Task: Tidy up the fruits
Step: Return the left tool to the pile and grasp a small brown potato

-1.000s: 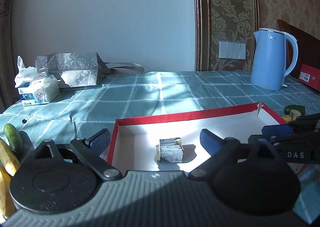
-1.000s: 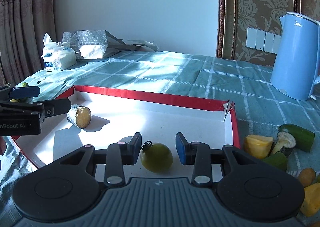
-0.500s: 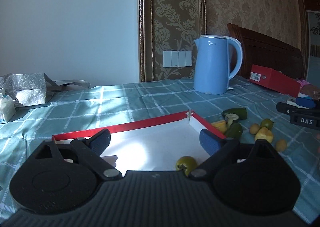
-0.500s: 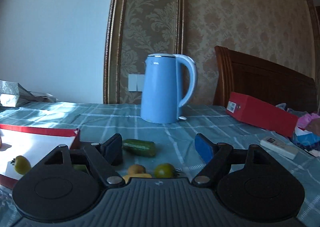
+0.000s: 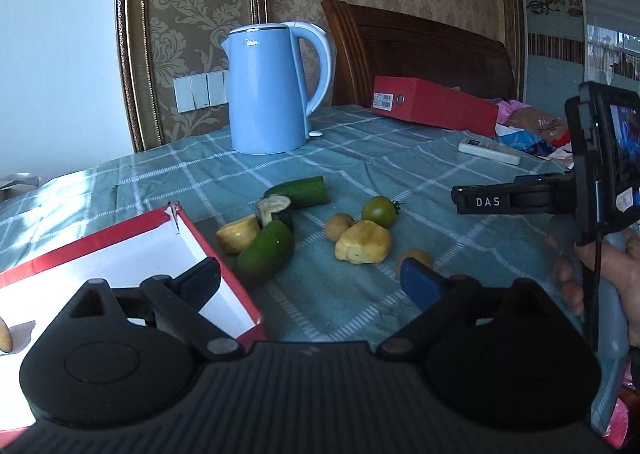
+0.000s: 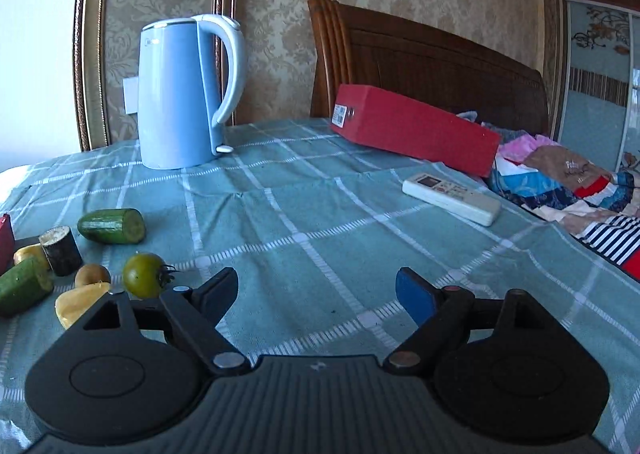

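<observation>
My left gripper (image 5: 316, 282) is open and empty, over the right corner of the red-rimmed white box (image 5: 188, 226). Loose produce lies on the cloth beyond it: a green tomato (image 5: 379, 211), a yellow chunk (image 5: 362, 243), two cucumber pieces (image 5: 302, 191), an eggplant piece (image 5: 276, 211) and small brown fruits (image 5: 338, 226). My right gripper (image 6: 318, 294) is open and empty above bare cloth, right of the same pile; the green tomato (image 6: 143, 275) sits by its left finger. The right gripper also shows in the left wrist view (image 5: 516, 198).
A blue kettle (image 5: 270, 88) stands at the back. A red box (image 6: 412, 130), a white remote (image 6: 450, 198) and a heap of patterned fabric (image 6: 568, 190) lie to the right. A wooden headboard is behind.
Both grippers have swung right, away from the box toward the fruit pile. The right gripper let go of a green tomato in the box and opened wider.
</observation>
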Tool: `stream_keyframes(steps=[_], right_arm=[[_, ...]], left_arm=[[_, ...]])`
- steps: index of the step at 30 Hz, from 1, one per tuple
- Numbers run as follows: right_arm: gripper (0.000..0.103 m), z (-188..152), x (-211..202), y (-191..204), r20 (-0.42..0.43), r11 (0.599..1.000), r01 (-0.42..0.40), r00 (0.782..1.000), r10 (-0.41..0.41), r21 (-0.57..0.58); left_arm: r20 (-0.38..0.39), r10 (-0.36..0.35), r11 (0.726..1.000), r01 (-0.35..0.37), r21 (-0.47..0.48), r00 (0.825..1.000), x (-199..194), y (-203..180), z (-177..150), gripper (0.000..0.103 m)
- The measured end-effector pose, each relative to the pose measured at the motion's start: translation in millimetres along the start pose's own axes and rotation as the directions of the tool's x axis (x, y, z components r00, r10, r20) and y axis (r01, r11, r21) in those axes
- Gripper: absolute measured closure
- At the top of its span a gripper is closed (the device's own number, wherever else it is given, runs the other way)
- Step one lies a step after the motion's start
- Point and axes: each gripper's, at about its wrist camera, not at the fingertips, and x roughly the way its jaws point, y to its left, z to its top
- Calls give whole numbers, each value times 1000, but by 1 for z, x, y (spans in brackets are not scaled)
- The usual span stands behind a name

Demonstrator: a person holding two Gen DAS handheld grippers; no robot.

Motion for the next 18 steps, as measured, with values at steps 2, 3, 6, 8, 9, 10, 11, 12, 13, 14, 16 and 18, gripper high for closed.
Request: stream_keyframes(steps=[2, 3, 6, 8, 9, 10, 11, 12, 13, 14, 16, 18], right_arm=[[15, 0, 6, -5, -44, 1000, -6, 999, 7, 28], [15, 0, 9, -7, -66, 999, -10, 998, 13, 40], [15, -1, 12, -14, -92, 997, 2, 996, 5, 83], [14, -2, 13, -17, -97, 995, 19, 995, -9, 103], [14, -2, 13, -17, -100, 994, 29, 995, -18, 105], [14, -2, 14, -17, -105, 994, 27, 994, -16, 105], [14, -2, 15, -17, -113, 994, 22, 994, -11, 103], [14, -2, 15, -16, -118, 995, 26, 993, -14, 99], [14, -2, 16, -16, -121, 995, 29, 993, -17, 95], [14, -2, 16, -15, -122, 995, 30, 992, -18, 93], [14, -2, 15, -15, -120, 995, 33, 993, -21, 94], [14, -2, 15, -15, -118, 995, 41, 993, -30, 93]], left_arm=[[-19, -28, 1000, 28, -4, 999, 10, -8, 0, 7], [-22, -51, 999, 51, -6, 998, 14, -11, 0, 7], [14, -90, 995, 90, 33, 996, 19, -27, -2, 7], [16, -126, 990, 124, 71, 992, 27, -39, -2, 7], [13, -146, 987, 145, 74, 989, 31, -41, -2, 7], [1, -165, 984, 164, 63, 986, 37, -44, -2, 7], [-13, -177, 983, 177, 48, 984, 42, -45, -3, 7], [-21, -181, 982, 182, 42, 983, 47, -47, -3, 7], [-39, -178, 983, 180, 43, 983, 51, -49, -3, 7], [-59, -188, 981, 190, 30, 980, 56, -49, -3, 8], [-54, -173, 985, 173, -3, 983, 59, -47, -1, 12], [-75, -148, 989, 148, -5, 986, 64, -49, 1, 15]])
